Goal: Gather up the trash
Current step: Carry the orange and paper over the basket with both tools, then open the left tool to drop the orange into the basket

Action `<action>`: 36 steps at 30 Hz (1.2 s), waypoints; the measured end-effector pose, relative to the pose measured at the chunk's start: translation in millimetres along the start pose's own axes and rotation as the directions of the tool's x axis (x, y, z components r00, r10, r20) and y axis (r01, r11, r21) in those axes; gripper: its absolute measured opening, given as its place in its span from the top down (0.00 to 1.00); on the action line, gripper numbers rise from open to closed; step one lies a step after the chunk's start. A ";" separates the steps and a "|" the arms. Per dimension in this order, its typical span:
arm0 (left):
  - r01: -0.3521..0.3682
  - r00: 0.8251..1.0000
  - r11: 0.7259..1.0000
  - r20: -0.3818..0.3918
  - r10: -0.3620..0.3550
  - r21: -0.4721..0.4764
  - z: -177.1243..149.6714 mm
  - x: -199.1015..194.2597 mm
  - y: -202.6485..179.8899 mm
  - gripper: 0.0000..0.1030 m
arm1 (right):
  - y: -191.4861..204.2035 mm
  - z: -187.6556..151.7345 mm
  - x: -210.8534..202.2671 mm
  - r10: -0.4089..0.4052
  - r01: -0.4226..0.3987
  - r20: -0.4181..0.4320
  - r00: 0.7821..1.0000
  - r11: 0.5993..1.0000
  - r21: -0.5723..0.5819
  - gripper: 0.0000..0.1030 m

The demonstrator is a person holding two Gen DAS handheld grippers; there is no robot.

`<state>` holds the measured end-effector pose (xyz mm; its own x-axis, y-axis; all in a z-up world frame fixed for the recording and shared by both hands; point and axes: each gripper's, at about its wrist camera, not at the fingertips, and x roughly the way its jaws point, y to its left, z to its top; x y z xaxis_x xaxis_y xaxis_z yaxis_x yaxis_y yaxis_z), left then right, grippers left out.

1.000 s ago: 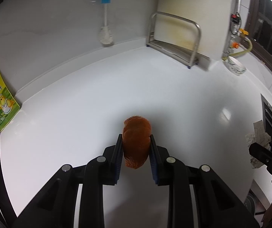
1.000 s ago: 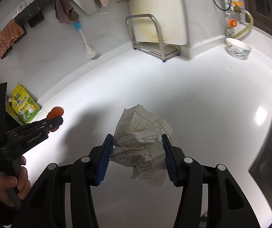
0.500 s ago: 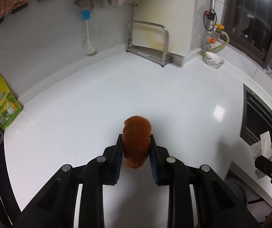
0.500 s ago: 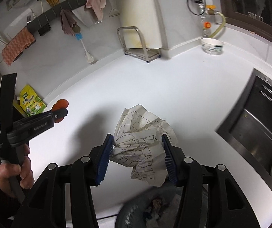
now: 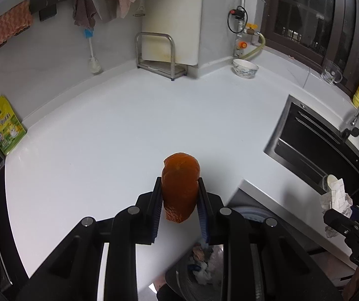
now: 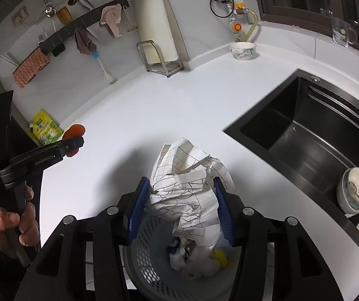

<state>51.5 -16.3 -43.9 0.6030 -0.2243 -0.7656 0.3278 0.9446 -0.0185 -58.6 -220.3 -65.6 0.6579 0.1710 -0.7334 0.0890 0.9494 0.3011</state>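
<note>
Trash in both grips: the crumpled white sheet of grid-printed paper (image 6: 188, 188) sits squeezed between the blue pads of the right hand-held gripper (image 6: 183, 208), jaws about half open and pressing on the wad from both sides. It hangs directly above the grey perforated plastic waste basket (image 6: 149, 258), which stands below the front edge of the white tabletop (image 6: 154, 105) and already has scraps in it, so the hold looks like a carry lined up for a drop.

Over to the left hand-held gripper (image 5: 179, 208): narrow jaws, clamped on an orange, pitted piece of fruit peel (image 5: 180, 188) that stands up between the pads, its top poking well clear of the fingertips. From its own camera the basket rim (image 5: 252, 212) shows just past the right finger, with the heap of rubbish (image 5: 202, 258) below, so by my reading this one is close to the bin but not yet squarely over it. In the right wrist view the peel (image 6: 75, 131) shows off to the left, over the tabletop.

Further out, a black sink (image 6: 312, 135) is sunk into the tabletop on the right, a white patterned bowl (image 6: 242, 50) sits by the back wall, and a yellow-green pouch (image 6: 46, 130) leans at the far left. None of these are in the way. The tabletop itself shows no more loose litter that I can make out.
</note>
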 end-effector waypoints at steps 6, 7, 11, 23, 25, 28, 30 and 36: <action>-0.034 0.999 0.999 -0.006 0.034 -0.004 -29.6 -23.4 -35.1 0.75 | -16.7 -24.4 -13.3 0.054 -0.054 -0.027 0.998 0.998 -0.020 0.52; -0.041 0.999 0.999 -0.008 0.041 -0.009 -35.6 -26.9 -40.0 0.75 | -18.3 -28.7 -13.9 0.067 -0.068 -0.036 0.997 0.997 -0.026 0.52; -0.063 0.998 0.998 -0.021 0.063 -0.027 -54.2 -34.8 -51.5 0.75 | -18.3 -41.3 -12.1 0.108 -0.113 -0.076 0.991 0.992 -0.058 0.52; -0.076 0.992 0.995 -0.108 0.070 -0.059 -91.4 -16.1 -48.4 0.75 | -8.6 -65.9 24.3 0.131 -0.151 -0.207 0.970 0.985 -0.083 0.52; -0.072 0.991 0.996 -0.117 0.064 -0.061 -94.8 -10.3 -46.5 0.75 | -6.1 -67.6 33.1 0.128 -0.150 -0.222 0.967 0.985 -0.085 0.52; -0.069 0.989 0.995 -0.136 0.059 -0.072 -99.7 -0.2 -43.4 0.73 | -3.1 -68.9 46.5 0.123 -0.147 -0.241 0.963 0.986 -0.085 0.52; -0.068 0.988 0.995 -0.147 0.056 -0.077 -101.9 4.6 -41.6 0.72 | -2.5 -68.3 52.2 0.123 -0.147 -0.245 0.962 0.986 -0.081 0.51; -0.067 0.985 0.995 -0.167 0.053 -0.079 -103.2 13.4 -39.4 0.65 | -2.2 -64.1 61.0 0.114 -0.139 -0.244 0.963 0.986 -0.088 0.51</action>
<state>-28.4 -31.8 -119.8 0.4895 -0.1310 -0.8621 0.2286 0.9733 -0.0181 -66.6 -195.1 -150.0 0.4616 0.3369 -0.8206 -0.0693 0.9359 0.3453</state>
